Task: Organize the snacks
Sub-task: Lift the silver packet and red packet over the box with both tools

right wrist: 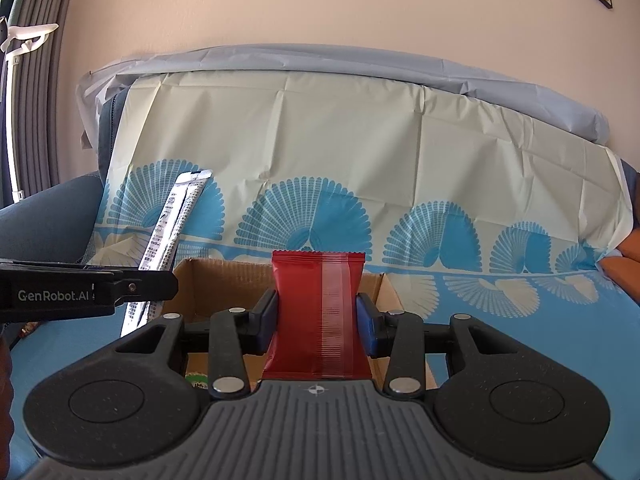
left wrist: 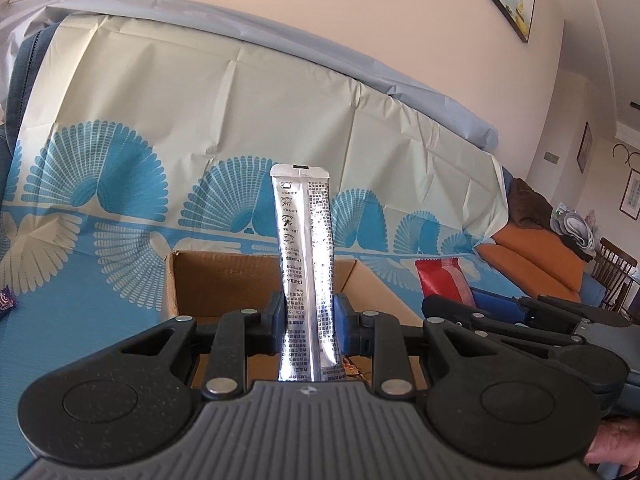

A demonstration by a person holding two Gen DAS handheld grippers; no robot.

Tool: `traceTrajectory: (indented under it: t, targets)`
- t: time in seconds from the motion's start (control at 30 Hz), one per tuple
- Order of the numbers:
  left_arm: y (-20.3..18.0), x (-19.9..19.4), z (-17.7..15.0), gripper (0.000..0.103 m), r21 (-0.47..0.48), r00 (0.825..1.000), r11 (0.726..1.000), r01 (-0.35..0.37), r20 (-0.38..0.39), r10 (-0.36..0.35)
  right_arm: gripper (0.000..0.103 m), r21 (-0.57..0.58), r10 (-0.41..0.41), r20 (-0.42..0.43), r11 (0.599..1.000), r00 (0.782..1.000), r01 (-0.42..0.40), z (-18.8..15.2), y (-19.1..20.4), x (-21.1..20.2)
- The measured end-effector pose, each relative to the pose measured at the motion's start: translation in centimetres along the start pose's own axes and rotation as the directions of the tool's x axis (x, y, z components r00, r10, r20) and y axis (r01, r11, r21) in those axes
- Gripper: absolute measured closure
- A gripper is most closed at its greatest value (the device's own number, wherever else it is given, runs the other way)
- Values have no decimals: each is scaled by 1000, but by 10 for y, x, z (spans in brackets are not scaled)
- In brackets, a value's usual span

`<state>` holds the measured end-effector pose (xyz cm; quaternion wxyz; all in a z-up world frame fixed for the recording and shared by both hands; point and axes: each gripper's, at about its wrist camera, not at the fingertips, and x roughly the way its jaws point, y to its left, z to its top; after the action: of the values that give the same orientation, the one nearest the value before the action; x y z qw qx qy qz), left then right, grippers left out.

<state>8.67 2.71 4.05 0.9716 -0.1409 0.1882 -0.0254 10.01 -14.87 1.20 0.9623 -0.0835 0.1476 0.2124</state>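
Observation:
My left gripper [left wrist: 308, 320] is shut on a long silver stick sachet [left wrist: 306, 248] that stands upright between its blue pads, over the open cardboard box [left wrist: 208, 280]. My right gripper [right wrist: 316, 316] is shut on a red snack packet [right wrist: 316, 312], also held upright above the same box [right wrist: 384, 292]. In the right wrist view the silver sachet [right wrist: 172, 224] leans at the left, above the left gripper's black body [right wrist: 80, 292]. In the left wrist view the red packet [left wrist: 442, 282] shows at the right. A few snack wrappers lie inside the box [left wrist: 356, 368], mostly hidden.
The box sits on a sofa draped in a cream and blue fan-patterned sheet [right wrist: 360, 152]. A purple wrapper [left wrist: 7, 300] lies at the far left edge. An orange cushion [left wrist: 536, 256] and a wooden chair [left wrist: 612, 272] stand at the right. A person's hand [left wrist: 612, 444] shows bottom right.

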Motion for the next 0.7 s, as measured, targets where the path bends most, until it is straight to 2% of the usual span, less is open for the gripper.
traceTrajectory:
  t: [0.7]
  targets:
    - [0,0,0,75,-4,1000,1000,2,0,-2,60,-5,-2,-1,1000,1000,2,0,1,0]
